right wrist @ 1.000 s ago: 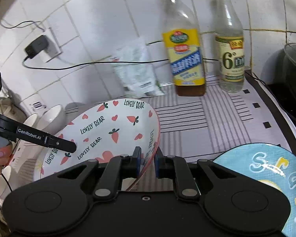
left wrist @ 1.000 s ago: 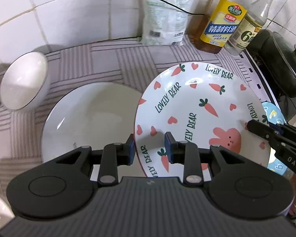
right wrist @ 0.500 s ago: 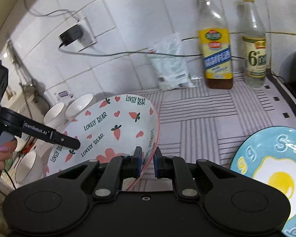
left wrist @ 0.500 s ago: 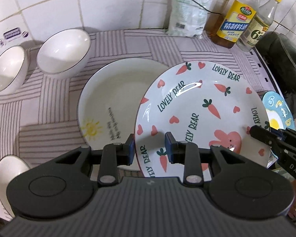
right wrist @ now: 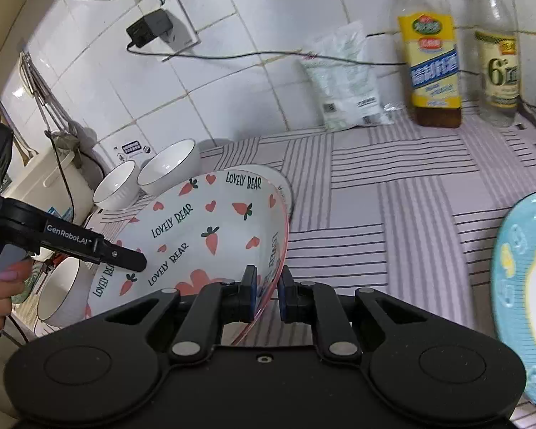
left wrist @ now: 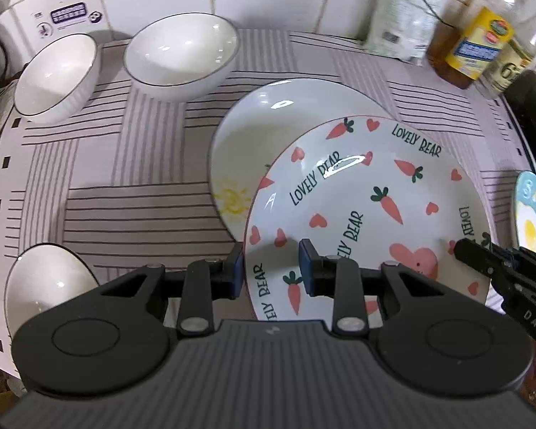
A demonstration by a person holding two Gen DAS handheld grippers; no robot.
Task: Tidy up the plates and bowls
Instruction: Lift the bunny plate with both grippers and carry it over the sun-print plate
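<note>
Carrot plate (left wrist: pixel 368 200) overlapping white plate (left wrist: pixel 268 132), bowls (left wrist: pixel 182 57) beyond

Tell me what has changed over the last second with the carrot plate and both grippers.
The carrot plate has been carried left, over the white sun plate, now covering much of it; the white bowls have come into view. No grip changed: the right gripper stays clamped on its rim, and the left gripper still straddles the opposite rim, jaws apart.

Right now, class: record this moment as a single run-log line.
left claw: open astride carrot plate rim | right claw: shut on carrot plate | plate partly over white sun plate | blue egg plate: apart, right
</note>
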